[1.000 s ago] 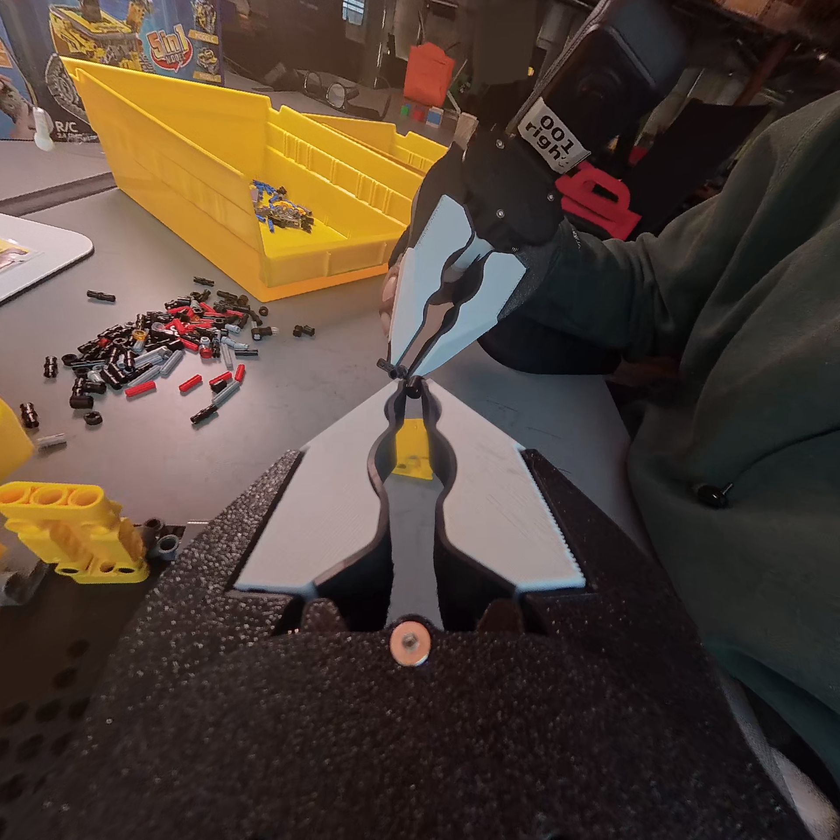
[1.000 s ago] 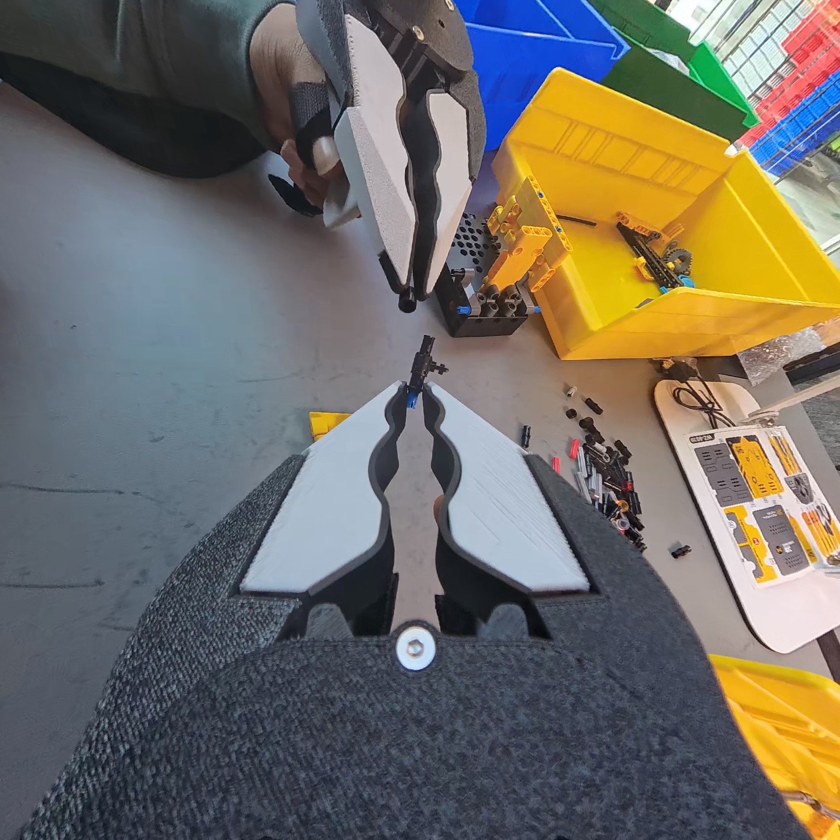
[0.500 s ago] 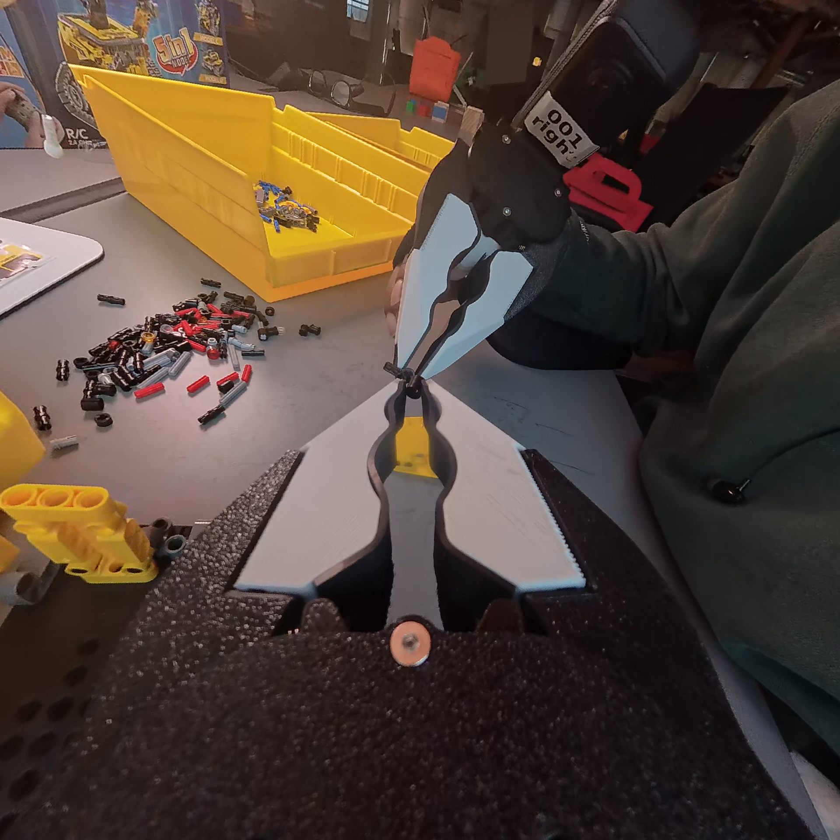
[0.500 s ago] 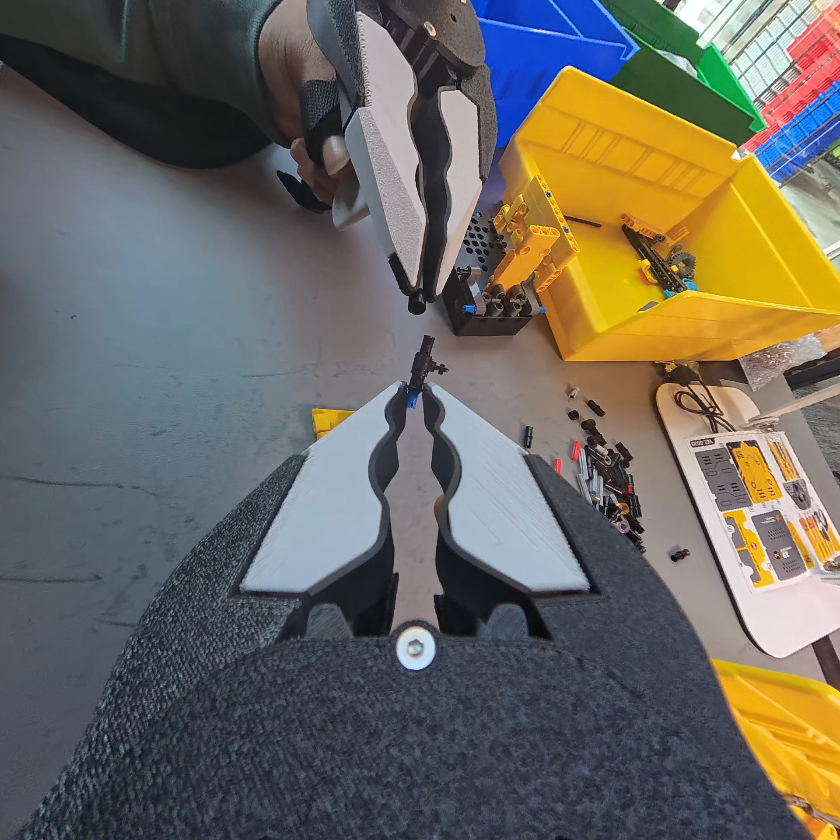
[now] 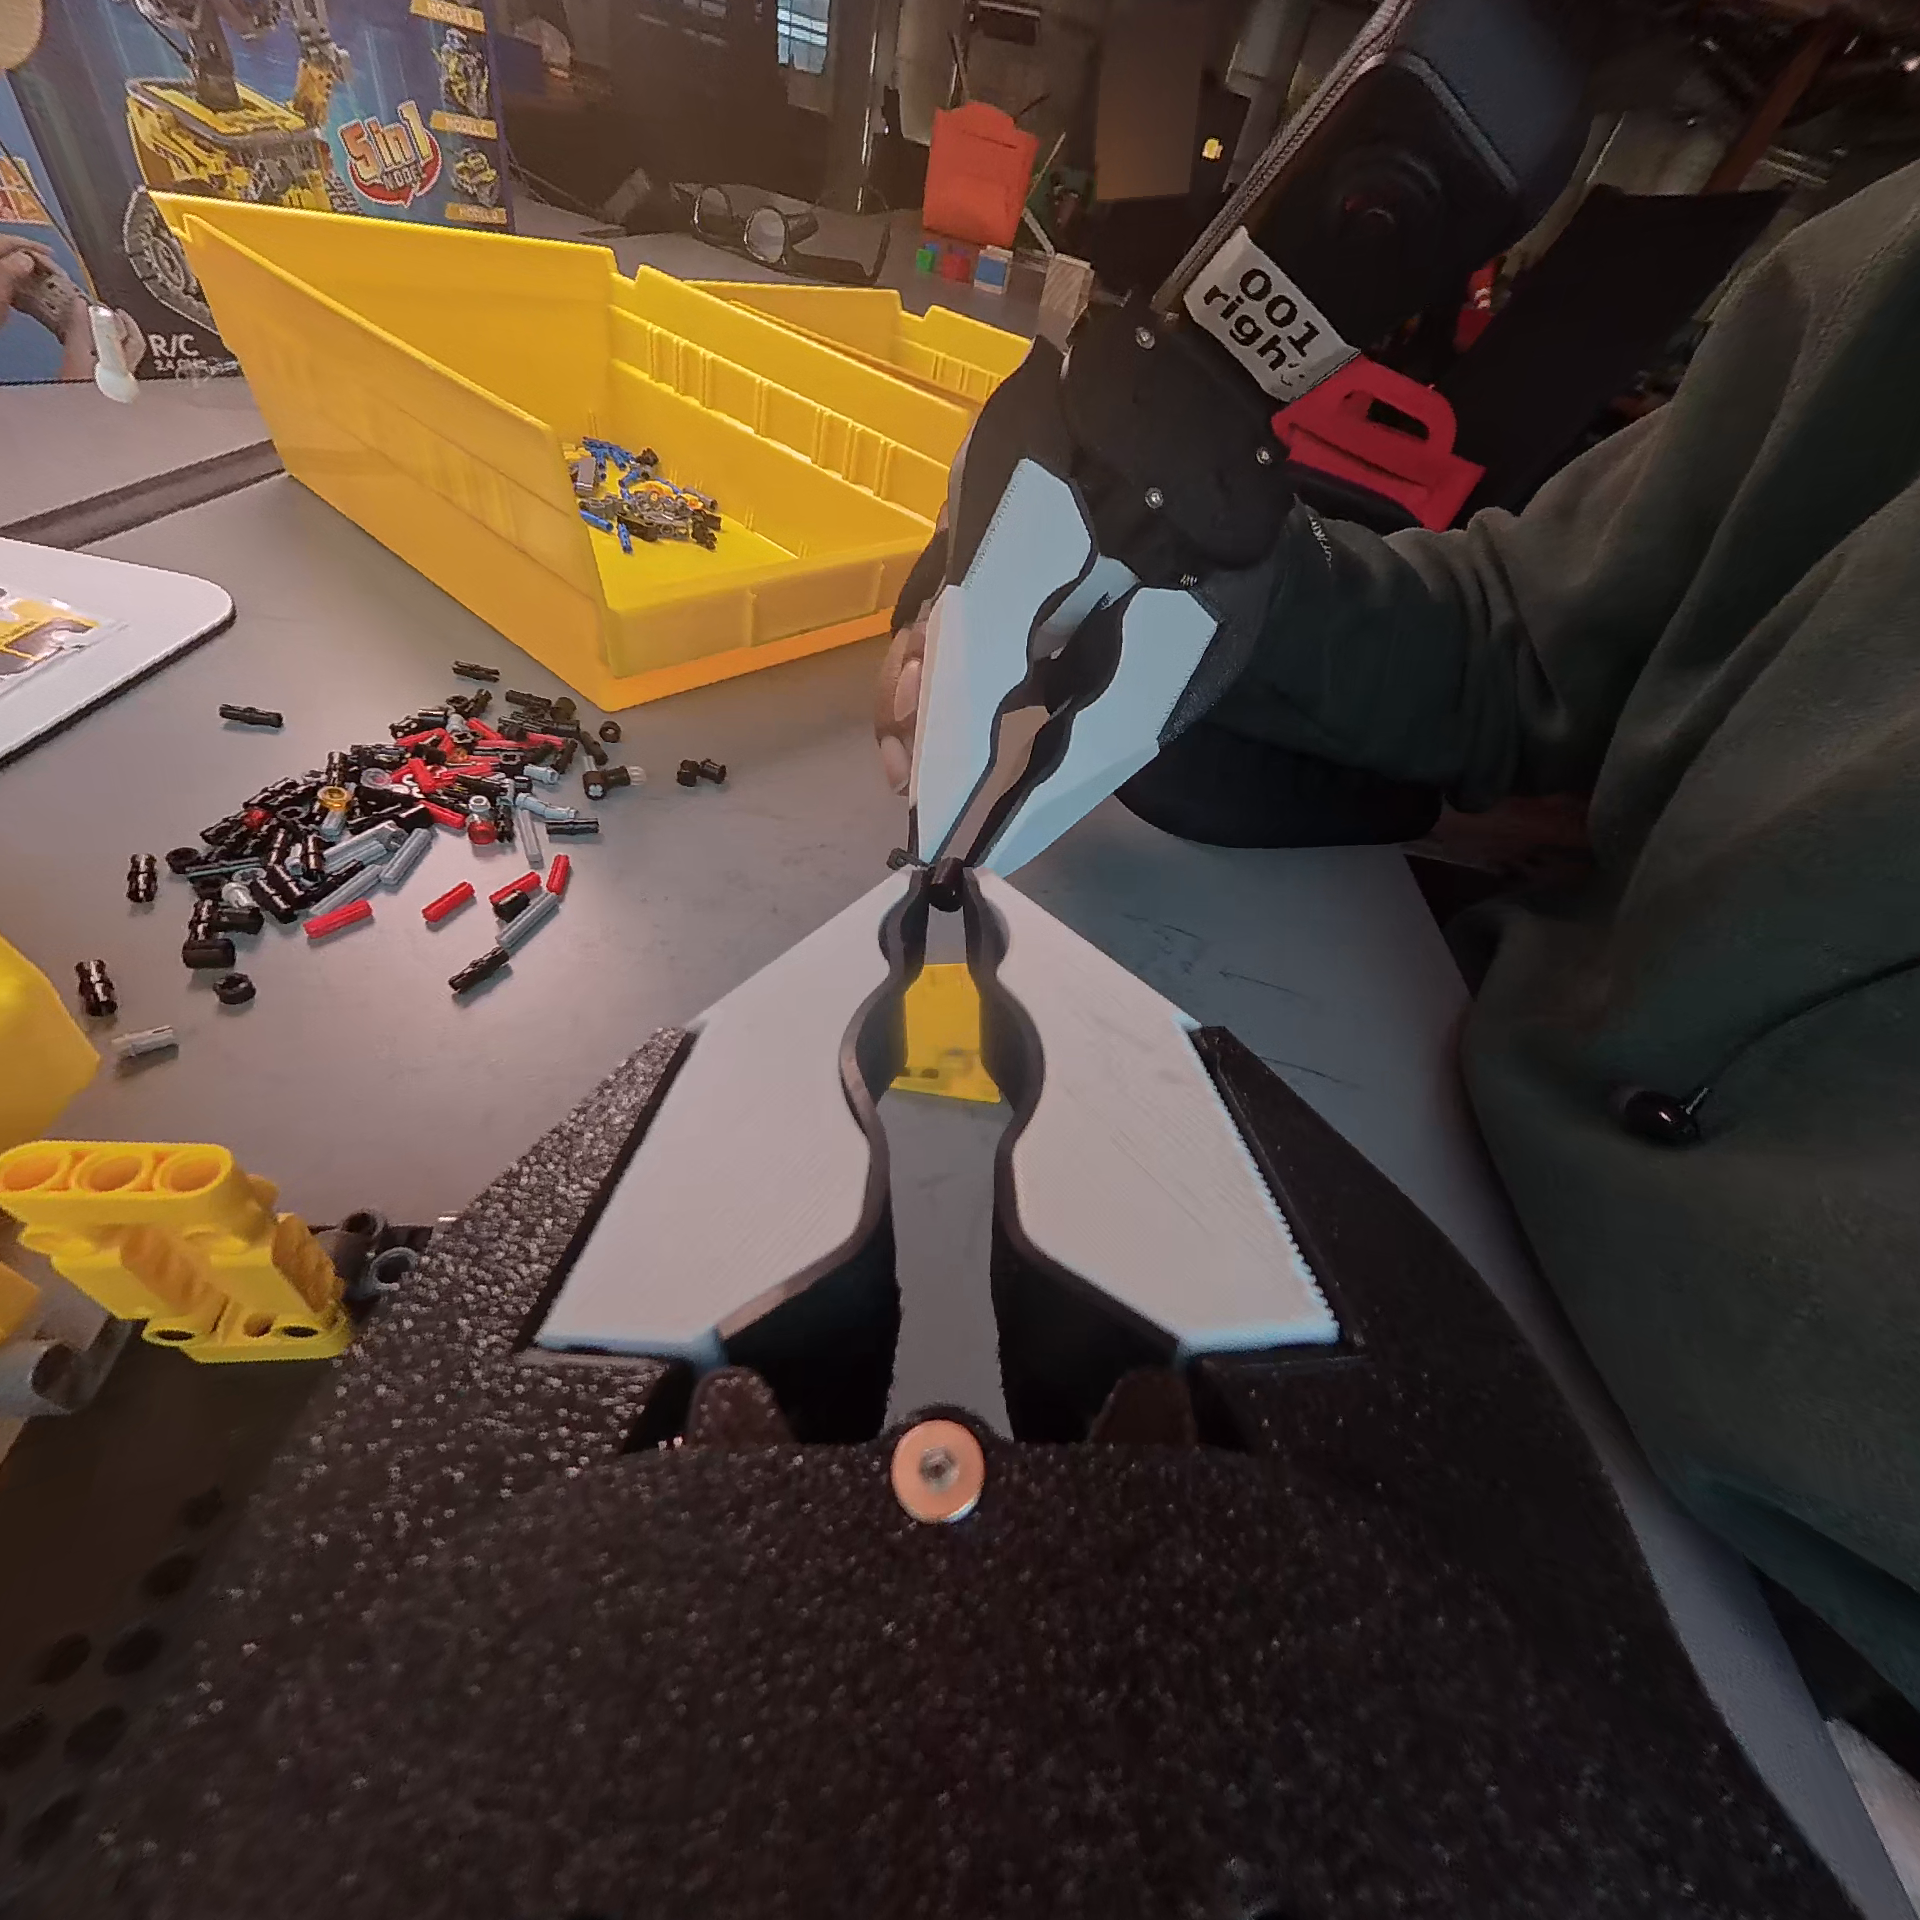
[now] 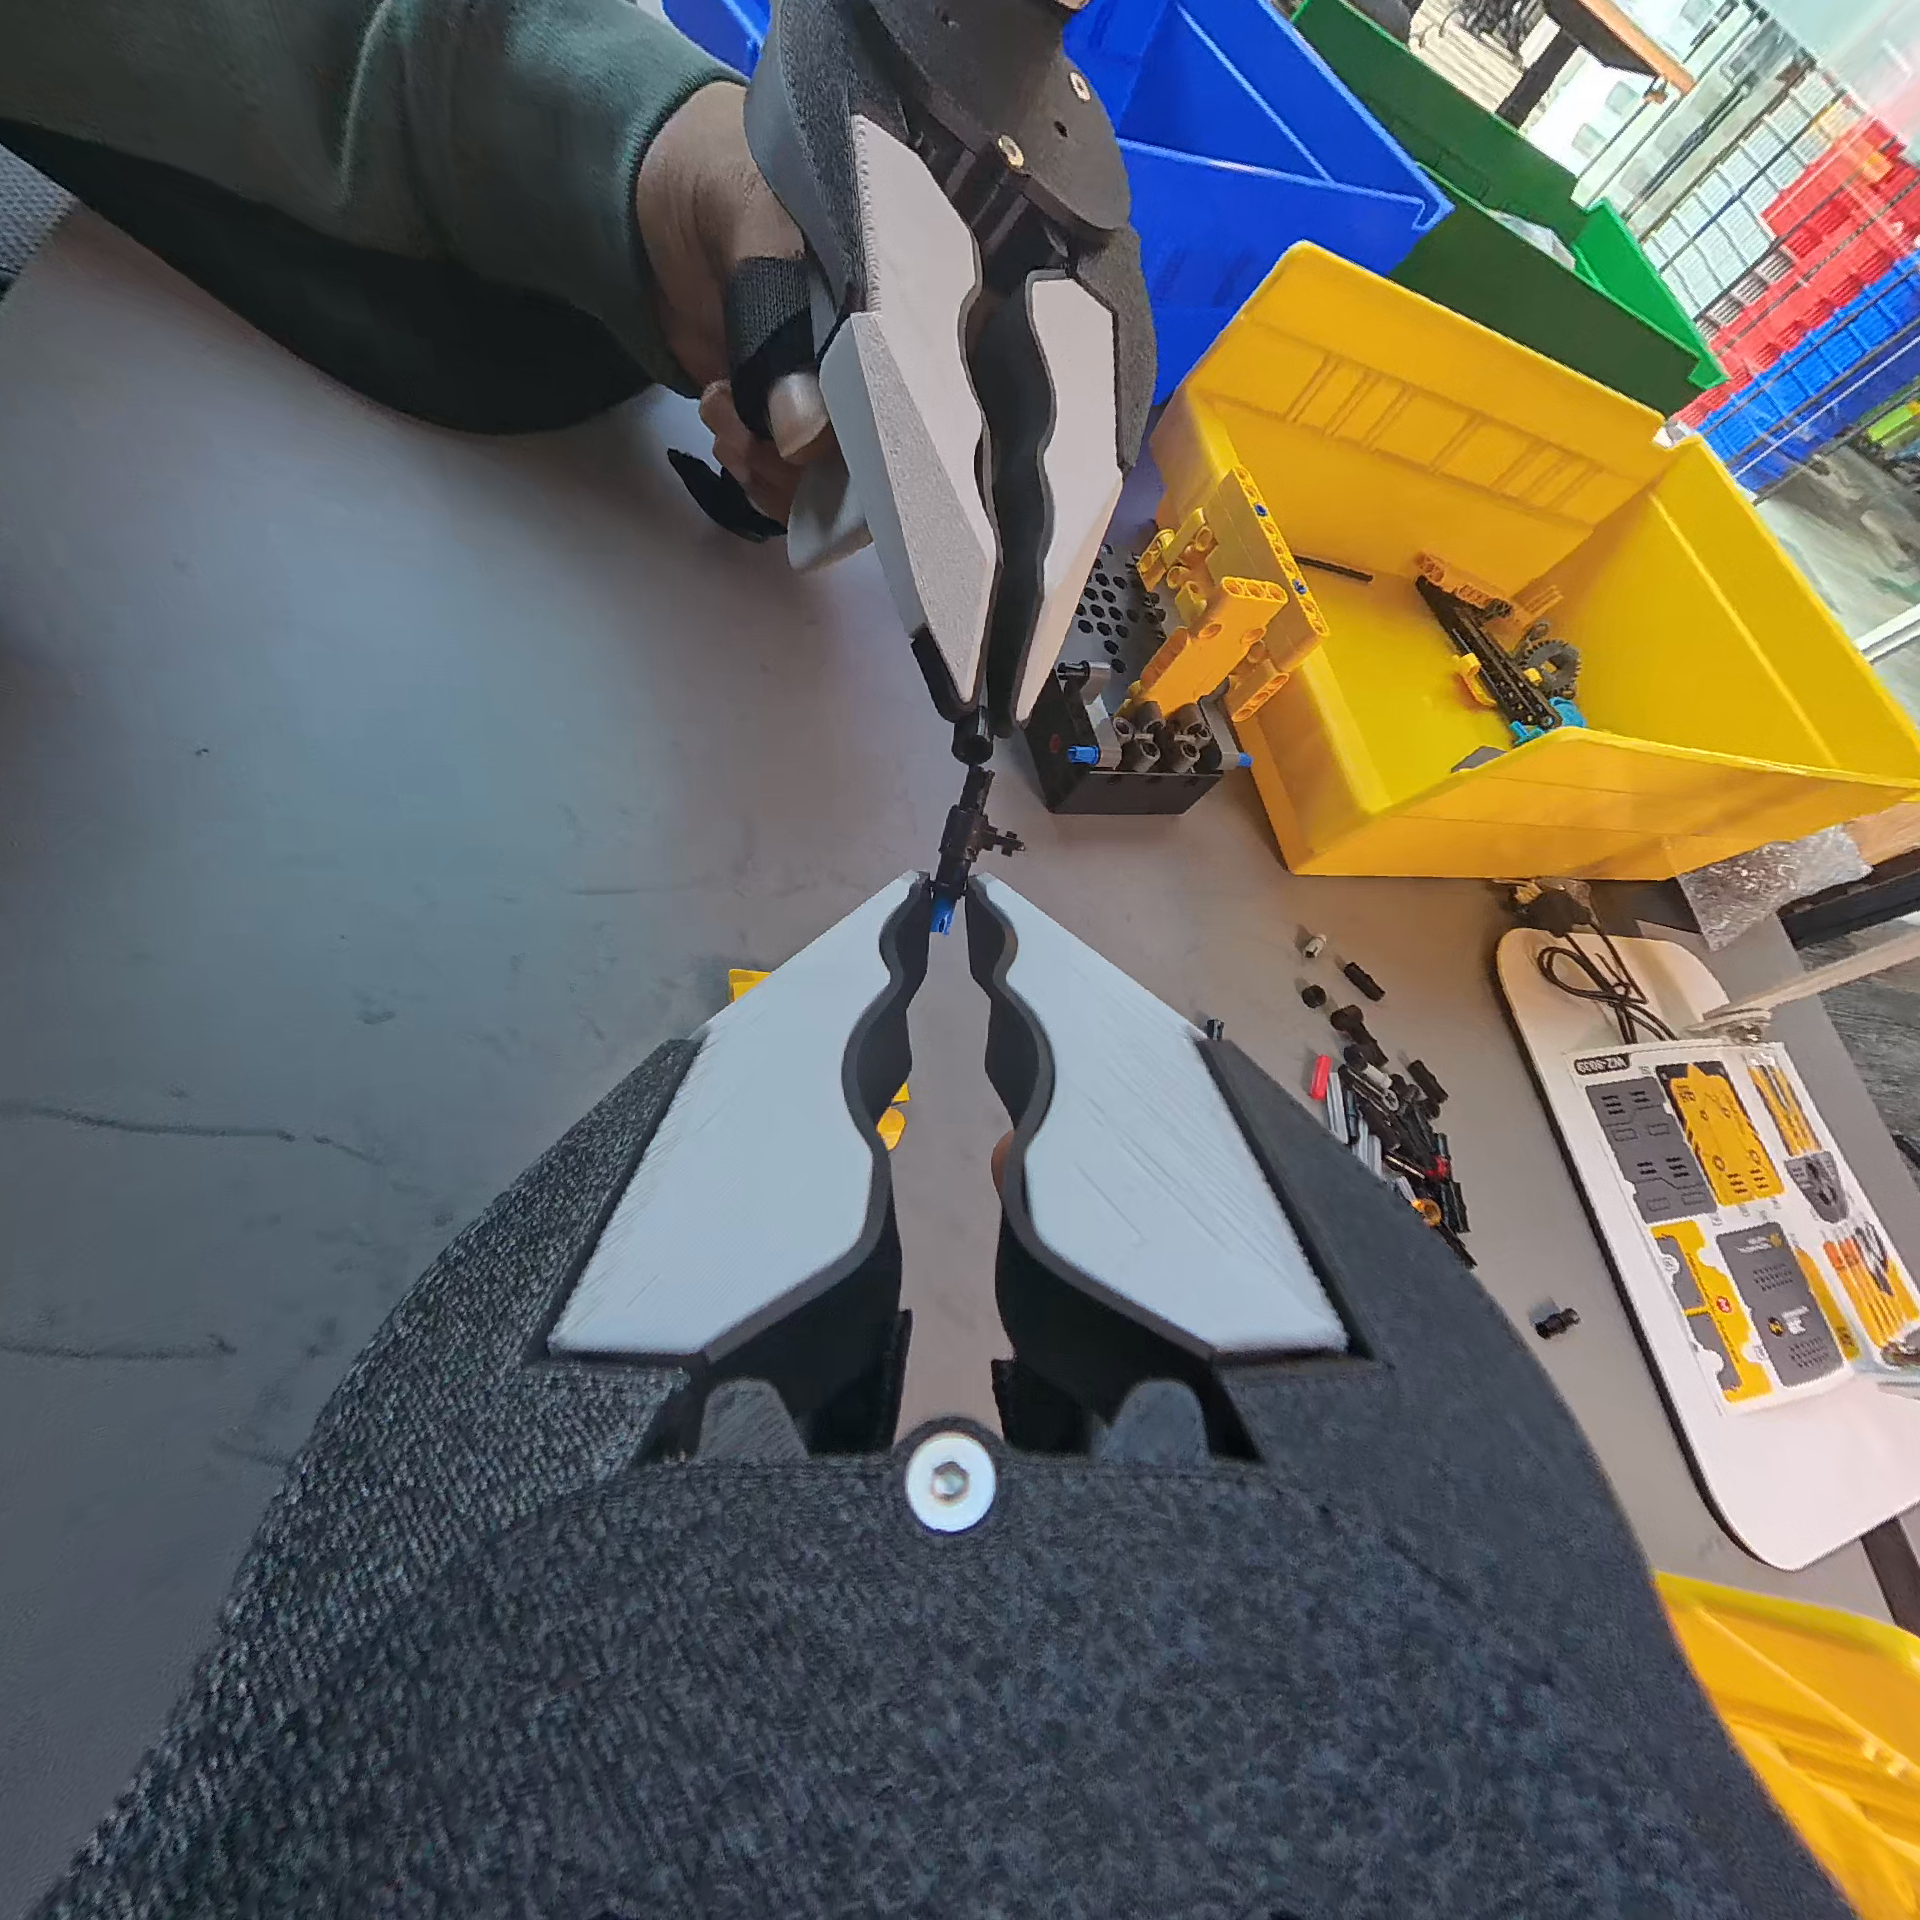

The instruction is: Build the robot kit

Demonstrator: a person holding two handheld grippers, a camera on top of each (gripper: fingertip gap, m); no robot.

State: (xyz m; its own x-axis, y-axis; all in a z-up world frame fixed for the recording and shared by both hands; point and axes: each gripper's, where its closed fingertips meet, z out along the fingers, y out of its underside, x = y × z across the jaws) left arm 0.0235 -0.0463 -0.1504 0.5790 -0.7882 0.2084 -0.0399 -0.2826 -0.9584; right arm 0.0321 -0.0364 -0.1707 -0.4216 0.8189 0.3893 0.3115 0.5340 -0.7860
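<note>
My left gripper (image 5: 940, 896) is shut on a small black round bush (image 5: 943, 891). My right gripper (image 6: 945, 896) is shut on a thin black pin piece (image 6: 966, 821) with a blue end (image 6: 940, 914). The two grippers meet tip to tip above the grey table (image 6: 312, 831). In the right wrist view the left gripper (image 6: 982, 717) comes down from above, and its bush (image 6: 971, 743) touches, or nearly touches, the top of the pin. In the left wrist view the right gripper (image 5: 935, 860) reaches in from the upper right. A person's green sleeve (image 5: 1714, 727) is behind it.
A pile of small black, red and grey pieces (image 5: 395, 810) lies left, before a yellow bin (image 5: 416, 364). A flat yellow piece (image 5: 935, 1029) lies under my left gripper. A black block with a yellow assembly (image 6: 1143, 727) stands by another yellow bin (image 6: 1558, 810). A white board with sheets (image 6: 1714, 1247) lies right. My two grippers' fingertips are within a few centimetres of each other.
The two grippers have come closer together. The gap between the black bush and the tip of the pin has closed. Both stay shut on their pieces.
</note>
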